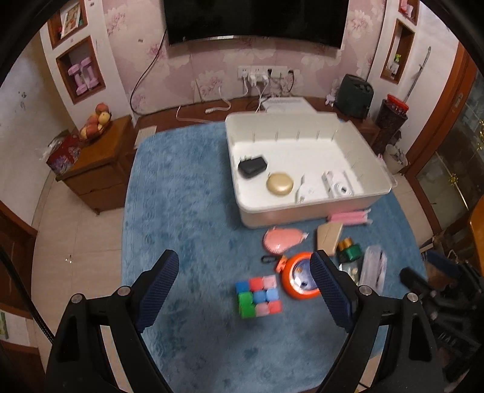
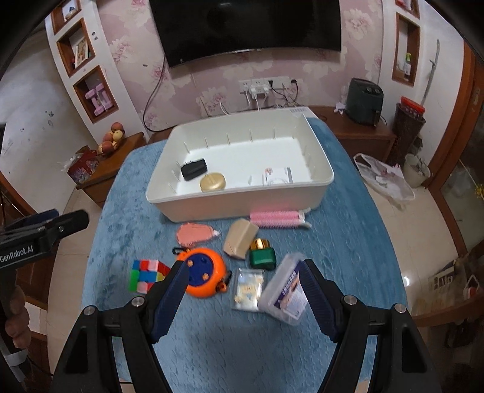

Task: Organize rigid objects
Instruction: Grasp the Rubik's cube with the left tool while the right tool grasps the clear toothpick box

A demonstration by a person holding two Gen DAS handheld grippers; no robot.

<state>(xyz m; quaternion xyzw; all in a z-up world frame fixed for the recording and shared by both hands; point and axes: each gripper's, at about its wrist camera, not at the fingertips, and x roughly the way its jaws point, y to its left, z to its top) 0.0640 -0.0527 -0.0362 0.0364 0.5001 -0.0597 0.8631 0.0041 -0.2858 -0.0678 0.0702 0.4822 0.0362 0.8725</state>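
Observation:
A white bin (image 1: 314, 208) (image 2: 242, 205) sits on the blue cloth, holding a black charger (image 1: 252, 166) (image 2: 194, 169), a gold round case (image 1: 279, 183) (image 2: 212, 182) and white items (image 1: 335, 187). In front lie a colour cube (image 1: 258, 294) (image 2: 145, 275), an orange round toy (image 1: 298, 276) (image 2: 204, 273), a pink brush (image 1: 282, 238) (image 2: 195, 234), a tan box (image 1: 329, 237) (image 2: 240, 237), a green bottle (image 1: 349, 251) (image 2: 261, 255), pink rollers (image 1: 349, 217) (image 2: 276, 218) and a clear case (image 2: 287, 291). My left gripper (image 1: 245, 272) is open above the cube. My right gripper (image 2: 243, 278) is open above the clear case.
A small clear packet (image 2: 248, 288) lies beside the clear case. A wooden cabinet (image 1: 96, 169) with a fruit bowl stands left of the table. A TV (image 2: 245, 27) hangs on the back wall. A white plastic bag (image 2: 384, 178) lies on the floor at right.

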